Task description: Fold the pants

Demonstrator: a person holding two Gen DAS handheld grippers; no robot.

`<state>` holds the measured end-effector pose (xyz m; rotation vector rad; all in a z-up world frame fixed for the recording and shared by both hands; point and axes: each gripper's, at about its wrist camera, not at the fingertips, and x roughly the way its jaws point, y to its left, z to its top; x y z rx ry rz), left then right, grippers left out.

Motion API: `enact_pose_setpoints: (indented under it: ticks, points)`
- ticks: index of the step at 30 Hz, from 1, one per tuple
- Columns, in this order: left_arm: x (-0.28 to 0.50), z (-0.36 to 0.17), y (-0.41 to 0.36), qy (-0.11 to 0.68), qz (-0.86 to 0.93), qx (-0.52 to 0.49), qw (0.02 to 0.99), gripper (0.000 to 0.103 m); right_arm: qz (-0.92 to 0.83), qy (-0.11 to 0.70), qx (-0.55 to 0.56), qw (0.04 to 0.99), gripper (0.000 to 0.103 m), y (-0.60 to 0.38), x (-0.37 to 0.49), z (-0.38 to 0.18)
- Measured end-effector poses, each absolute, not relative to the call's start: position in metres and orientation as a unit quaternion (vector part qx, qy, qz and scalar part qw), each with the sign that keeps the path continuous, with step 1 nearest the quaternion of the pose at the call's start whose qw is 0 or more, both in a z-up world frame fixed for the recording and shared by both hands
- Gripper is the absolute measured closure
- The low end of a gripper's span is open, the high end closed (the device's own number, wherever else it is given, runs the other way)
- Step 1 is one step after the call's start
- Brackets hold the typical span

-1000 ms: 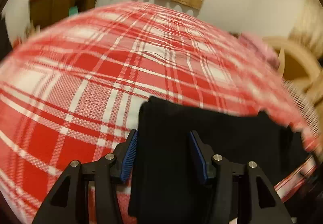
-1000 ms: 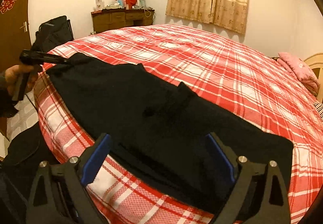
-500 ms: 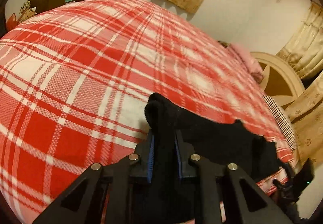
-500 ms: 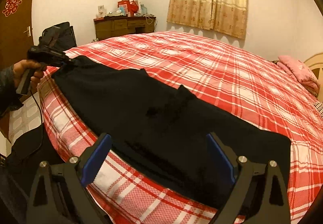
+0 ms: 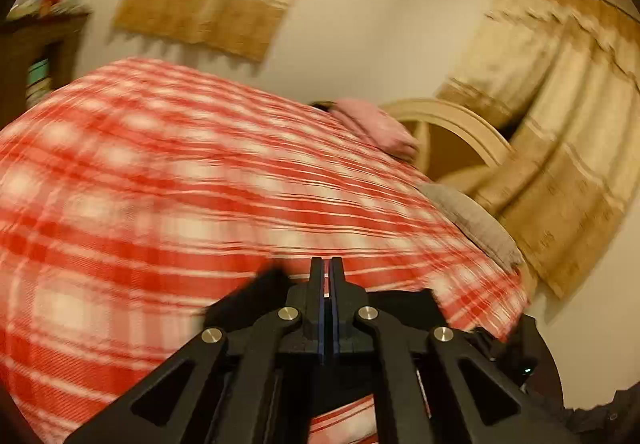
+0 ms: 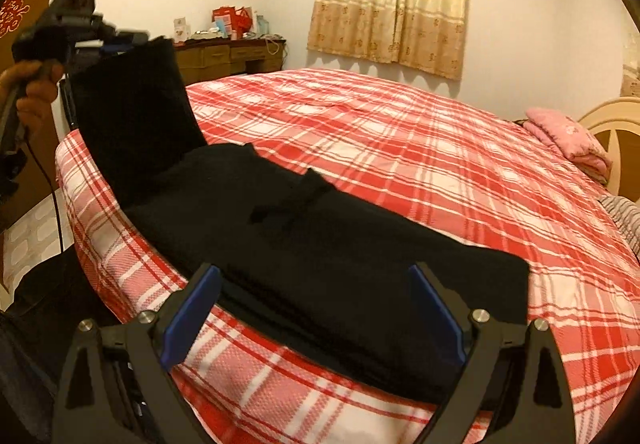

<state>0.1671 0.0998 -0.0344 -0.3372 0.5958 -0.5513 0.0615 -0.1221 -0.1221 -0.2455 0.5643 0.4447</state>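
Black pants (image 6: pixel 328 240) lie along the near edge of the red plaid bed (image 6: pixel 400 148). My left gripper (image 6: pixel 120 40) is shut on one end of the pants and holds it raised high at the far left, so the cloth hangs down from it. In the blurred left wrist view the left gripper (image 5: pixel 329 272) has its jaws together, with black cloth (image 5: pixel 256 296) below them. My right gripper (image 6: pixel 316 280) is open and empty, just above the other end of the pants, one finger on each side.
A pink pillow (image 6: pixel 568 140) and a cream headboard (image 6: pixel 612 124) are at the right. A wooden dresser (image 6: pixel 228 58) with clutter stands by the far wall, next to a curtain (image 6: pixel 392 0). The floor (image 6: pixel 32 236) drops off left of the bed.
My left gripper closed on the pants' end, then lifted it well above the bed. My right gripper stayed open over the other end.
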Motion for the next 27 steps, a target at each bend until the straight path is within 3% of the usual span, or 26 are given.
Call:
enact_pose_setpoints:
  ticks: [8, 15, 23, 24, 26, 27]
  points:
    - [0.191, -0.044, -0.006, 0.327, -0.328, -0.083, 0.882, 0.101, 0.197, 0.282, -0.109, 0.933, 0.006, -0.146, 0.053, -0.125]
    - [0.158, -0.076, 0.004, 0.351, -0.227, 0.025, 0.908, 0.100, 0.182, 0.301, -0.083, 0.933, 0.006, -0.164, 0.053, -0.132]
    - [0.112, -0.154, -0.012, 0.388, -0.176, 0.138, 0.894, 0.098, 0.196, 0.326, -0.069, 0.922, 0.006, -0.157, 0.059, -0.146]
    - [0.110, -0.158, -0.014, 0.388, -0.178, 0.137, 0.894, 0.095, 0.197, 0.326, -0.071, 0.922, 0.006, -0.156, 0.058, -0.146]
    - [0.105, -0.164, -0.017, 0.392, -0.184, 0.127, 0.892, 0.065, 0.198, 0.324, -0.076, 0.922, 0.006, -0.154, 0.055, -0.146]
    - [0.102, -0.164, -0.020, 0.385, -0.186, 0.130, 0.895, 0.039, 0.198, 0.322, -0.077, 0.923, 0.006, -0.154, 0.055, -0.146]
